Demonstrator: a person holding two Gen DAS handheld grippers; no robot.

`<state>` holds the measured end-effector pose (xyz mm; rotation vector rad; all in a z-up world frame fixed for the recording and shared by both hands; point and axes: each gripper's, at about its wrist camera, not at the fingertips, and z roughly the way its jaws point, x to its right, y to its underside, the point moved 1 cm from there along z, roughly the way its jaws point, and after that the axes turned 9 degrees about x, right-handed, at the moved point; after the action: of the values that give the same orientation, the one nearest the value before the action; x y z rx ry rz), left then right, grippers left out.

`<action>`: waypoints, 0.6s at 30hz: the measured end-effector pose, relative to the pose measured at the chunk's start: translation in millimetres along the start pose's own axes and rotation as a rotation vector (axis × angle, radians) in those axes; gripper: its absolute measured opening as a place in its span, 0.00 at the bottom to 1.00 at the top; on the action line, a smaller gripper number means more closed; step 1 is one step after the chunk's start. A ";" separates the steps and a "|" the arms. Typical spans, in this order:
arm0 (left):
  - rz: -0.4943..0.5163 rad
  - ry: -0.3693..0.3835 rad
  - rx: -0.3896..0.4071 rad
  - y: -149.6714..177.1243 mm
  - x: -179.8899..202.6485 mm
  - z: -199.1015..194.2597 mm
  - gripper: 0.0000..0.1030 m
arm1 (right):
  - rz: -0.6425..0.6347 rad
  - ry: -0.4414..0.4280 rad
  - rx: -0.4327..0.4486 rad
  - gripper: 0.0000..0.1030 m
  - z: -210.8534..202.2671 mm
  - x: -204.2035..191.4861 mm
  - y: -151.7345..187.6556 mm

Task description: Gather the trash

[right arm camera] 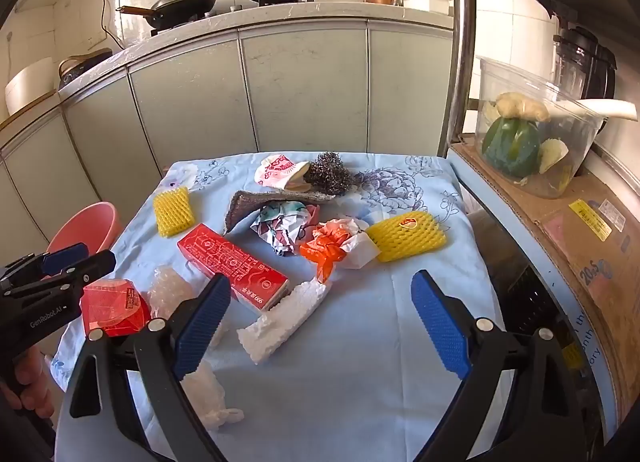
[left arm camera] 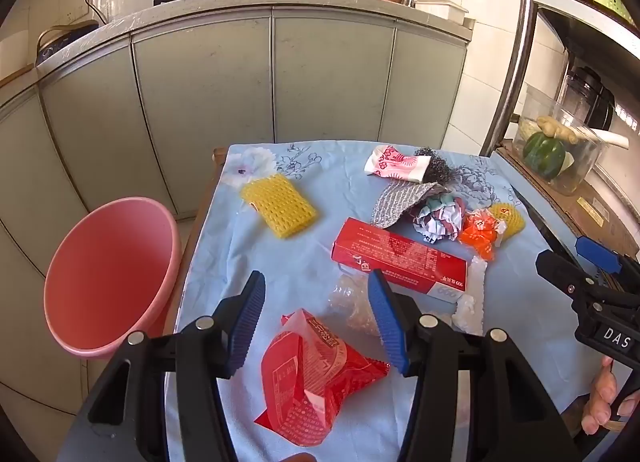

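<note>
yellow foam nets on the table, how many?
2. One yellow foam net lies at the table's far left by the floral print; the other, with a red sticker, lies at the right beside the orange wrapper. None looks hidden.

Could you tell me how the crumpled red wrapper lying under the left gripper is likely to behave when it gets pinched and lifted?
The red wrapper looks like thin creased film, so it will probably crush flat between the pads and hang limp. It seems empty, hence likely very light. Its glossy surface may slip, so the open left gripper should close firmly.
</note>
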<state>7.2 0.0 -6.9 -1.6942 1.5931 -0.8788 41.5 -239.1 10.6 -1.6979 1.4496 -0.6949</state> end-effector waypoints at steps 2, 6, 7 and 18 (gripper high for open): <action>-0.001 0.000 -0.001 0.0 0.1 -0.1 0.51 | -0.001 0.001 -0.002 0.89 0.6 0.0 0.3; 0.002 0.000 0.001 0.5 1.3 -1.6 0.51 | -0.001 0.004 0.000 0.89 1.0 0.2 0.7; 0.002 0.001 0.000 0.8 1.7 -2.2 0.51 | -0.001 0.004 0.000 0.89 1.0 0.4 0.9; 0.014 0.014 0.013 11.8 -1.1 -0.3 0.51 | 0.004 0.012 0.006 0.89 1.4 2.4 1.9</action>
<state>0.2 0.5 -16.4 -1.6691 1.6034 -0.8942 42.0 -241.3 8.0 -1.6888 1.4576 -0.7069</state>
